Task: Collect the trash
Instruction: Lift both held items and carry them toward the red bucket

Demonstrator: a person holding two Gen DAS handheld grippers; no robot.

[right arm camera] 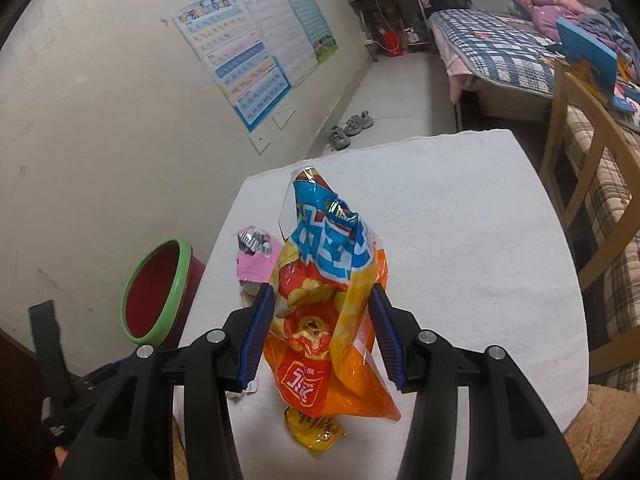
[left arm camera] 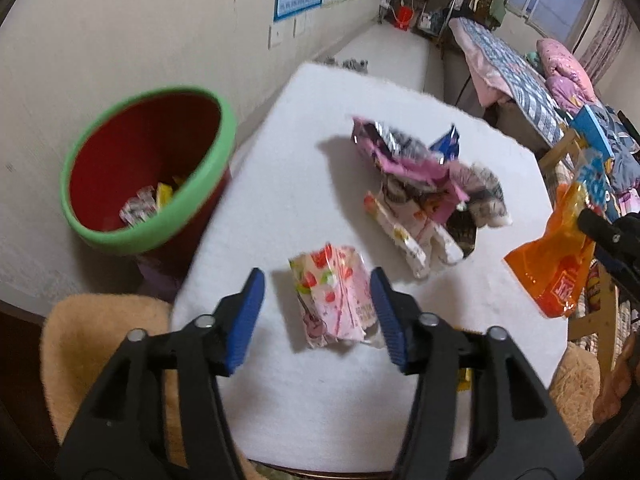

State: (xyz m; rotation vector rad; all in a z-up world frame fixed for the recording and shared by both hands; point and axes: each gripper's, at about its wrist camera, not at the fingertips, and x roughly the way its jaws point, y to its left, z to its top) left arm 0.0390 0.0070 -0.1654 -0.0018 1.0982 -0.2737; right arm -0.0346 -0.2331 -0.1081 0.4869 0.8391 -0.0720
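Over the white table (left arm camera: 300, 92), my left gripper (left arm camera: 318, 316) stands open. A pink strawberry-print wrapper (left arm camera: 336, 292) lies between its blue pads, close to the right pad, with a gap at the left one. Beyond it sits a pile of crumpled wrappers (left arm camera: 424, 184). A red bin with a green rim (left arm camera: 148, 168) stands on the floor left of the table, with a few wrappers inside. My right gripper (right arm camera: 320, 316) is shut on an orange and blue chip bag (right arm camera: 328, 272), held up above the table. A yellow wrapper (right arm camera: 316, 434) lies under the bag.
A fluffy tan chair cushion (left arm camera: 100, 344) is at the table's near left corner. A wooden chair (right arm camera: 580, 168) stands along the right side, with a plaid bed (right arm camera: 500, 40) behind it. Shoes (right arm camera: 352, 128) lie on the floor beyond the table, by the wall.
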